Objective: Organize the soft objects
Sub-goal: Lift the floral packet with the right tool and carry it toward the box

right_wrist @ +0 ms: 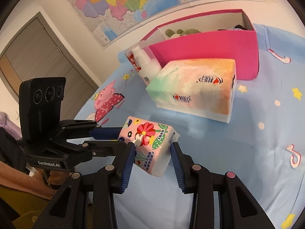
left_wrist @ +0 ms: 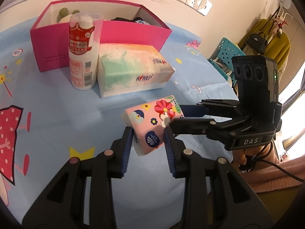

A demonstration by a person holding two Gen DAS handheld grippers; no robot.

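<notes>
Small floral tissue pack (left_wrist: 150, 126) held above blue sheet (left_wrist: 57, 99), clamped at opposite ends by left claw (left_wrist: 147, 133) and right claw (right_wrist: 152, 148), near large tissue pack (left_wrist: 131, 70) and pink box (left_wrist: 118, 36)

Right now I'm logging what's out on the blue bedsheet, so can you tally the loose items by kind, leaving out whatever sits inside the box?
Soft tissue packs: 2, the small pink floral pack and the large pastel green-and-orange pack
White plastic bottles with red labels: 1
Open pink cardboard boxes: 1
Total: 4
</notes>
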